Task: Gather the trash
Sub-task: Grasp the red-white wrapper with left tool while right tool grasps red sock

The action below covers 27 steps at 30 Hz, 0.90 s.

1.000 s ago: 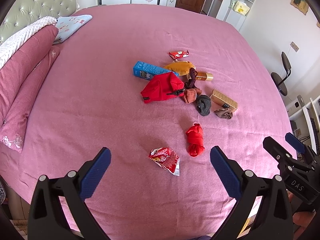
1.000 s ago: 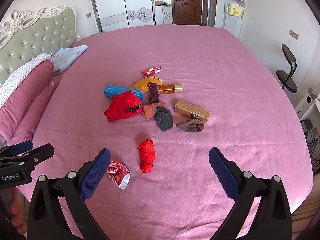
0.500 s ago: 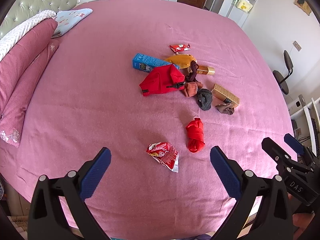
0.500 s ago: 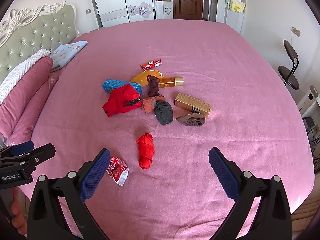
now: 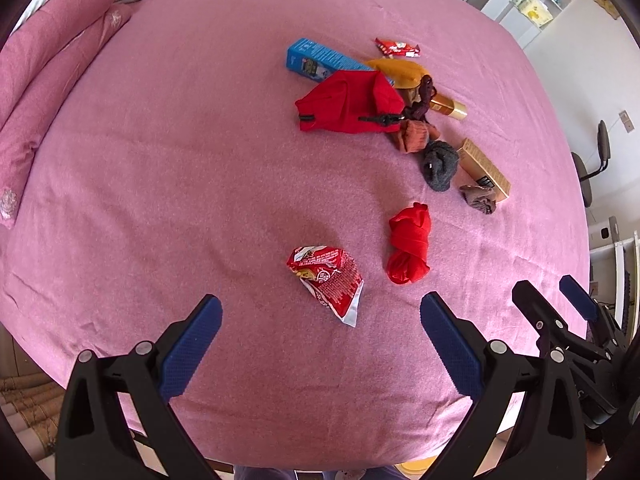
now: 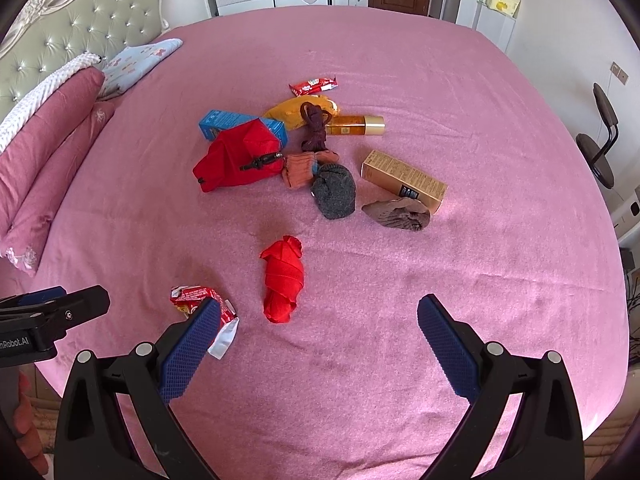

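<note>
Left wrist view: the left gripper [image 5: 320,320] hangs over the near edge of the pink bed [image 5: 160,160], its 2 blue pads spread wide with nothing between them. The crumpled red snack wrapper [image 5: 326,278] lies on the bed just ahead of the gap, a little left of its centre line. Its long axis runs diagonally, from the bunched end at upper left down to the white torn corner at lower right, which points toward the gripper. Just right of the wrapper, apart from it, sits a rolled red cloth [image 5: 408,244]. Farther up the bed is the main heap: a blue box [image 5: 316,58], a red pouch [image 5: 348,104], a small red wrapper [image 5: 398,48], a gold bottle [image 5: 448,106], a gold box [image 5: 484,168] and several balled socks. At the far right edge the right gripper [image 5: 560,300] shows.

In the right wrist view, the left gripper's black frame juts in at the left edge. The same snack wrapper [image 6: 200,300] sits at lower left, partly hidden behind the right gripper's left pad [image 6: 192,340], so it lies off to that gripper's left side, not between its jaws. The right gripper [image 6: 318,338] is also fully open and holds nothing, facing the red cloth [image 6: 282,280].

My judgement: the left gripper is the nearer and better lined up for the wrapper, needing a short forward descent so the pads close across its diagonal body.
</note>
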Tool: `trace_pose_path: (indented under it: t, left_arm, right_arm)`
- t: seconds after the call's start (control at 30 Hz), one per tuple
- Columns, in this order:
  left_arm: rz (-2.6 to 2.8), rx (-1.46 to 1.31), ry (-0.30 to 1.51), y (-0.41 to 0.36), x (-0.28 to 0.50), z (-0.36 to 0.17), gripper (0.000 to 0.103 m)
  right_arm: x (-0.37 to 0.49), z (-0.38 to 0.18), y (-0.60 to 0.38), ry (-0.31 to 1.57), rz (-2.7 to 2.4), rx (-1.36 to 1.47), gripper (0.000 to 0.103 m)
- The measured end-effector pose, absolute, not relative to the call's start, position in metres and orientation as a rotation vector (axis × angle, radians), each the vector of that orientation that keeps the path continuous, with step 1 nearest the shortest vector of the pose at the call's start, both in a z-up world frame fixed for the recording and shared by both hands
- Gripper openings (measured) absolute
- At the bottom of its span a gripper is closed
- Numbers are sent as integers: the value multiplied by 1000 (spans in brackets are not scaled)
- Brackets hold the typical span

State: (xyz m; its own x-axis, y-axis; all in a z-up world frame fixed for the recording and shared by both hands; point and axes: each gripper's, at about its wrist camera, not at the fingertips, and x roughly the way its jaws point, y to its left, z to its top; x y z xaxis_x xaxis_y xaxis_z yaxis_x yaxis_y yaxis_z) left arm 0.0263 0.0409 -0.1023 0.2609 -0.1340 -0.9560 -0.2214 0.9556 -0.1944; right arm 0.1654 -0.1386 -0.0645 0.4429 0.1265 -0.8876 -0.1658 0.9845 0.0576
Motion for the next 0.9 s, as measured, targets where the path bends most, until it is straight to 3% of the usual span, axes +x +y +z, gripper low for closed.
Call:
trace_pose_path:
  t: [0.57, 0.63, 0.77, 0.9]
  left_arm:
    - [169, -537, 1464, 25, 81, -242, 97]
    - [181, -552, 1494, 23, 86, -260, 83]
    - [214, -513, 1513, 17, 90, -273, 78]
    - [235, -419, 1523, 10, 91, -270, 57]
  right_arm:
    - [220, -142, -142, 1198, 317, -58, 95]
    - [225, -149, -143, 1211, 334, -61, 95]
    - [232, -161, -142, 1229, 346, -63, 95]
    - [234, -164, -141, 1232, 344, -41, 95]
